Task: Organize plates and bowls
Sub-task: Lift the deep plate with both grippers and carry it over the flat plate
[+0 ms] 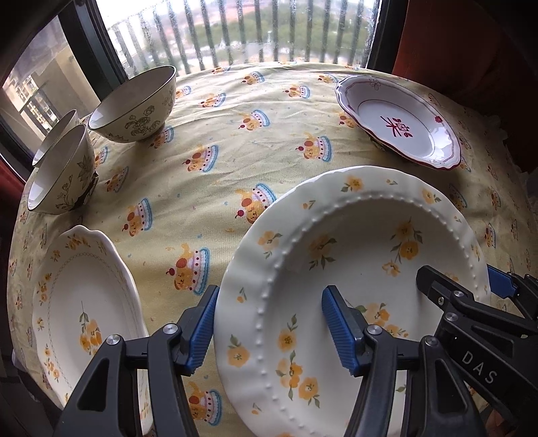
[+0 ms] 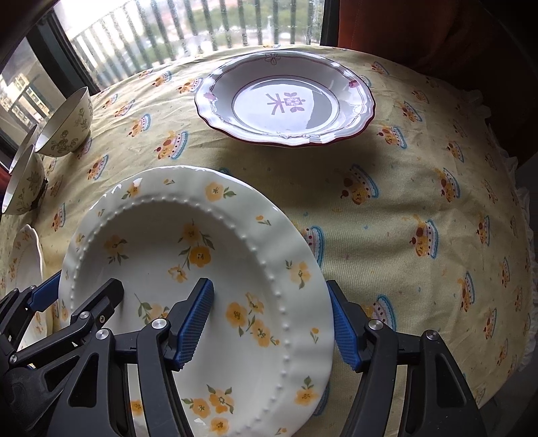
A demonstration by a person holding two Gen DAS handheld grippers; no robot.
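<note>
A cream plate with yellow flowers and a beaded ring [image 1: 353, 269] [image 2: 188, 262] is near the table's front. My left gripper [image 1: 269, 332] straddles its left rim, jaws apart, one finger outside and one inside. My right gripper [image 2: 272, 322] straddles its right rim the same way, and also shows in the left wrist view [image 1: 464, 292]. A second yellow-flowered plate [image 1: 84, 302] lies at the front left. A white plate with a red rim [image 1: 400, 124] [image 2: 285, 101] lies at the back right. Three floral bowls [image 1: 134, 104] [image 1: 60, 174] stand at the back left.
The table wears a yellow cloth with cake prints [image 1: 218, 168]. A window with railings [image 1: 235, 30] runs behind the table. A red-brown chair or curtain [image 1: 470, 40] stands at the back right. The cloth's frilled edge [image 2: 517, 269] drops off on the right.
</note>
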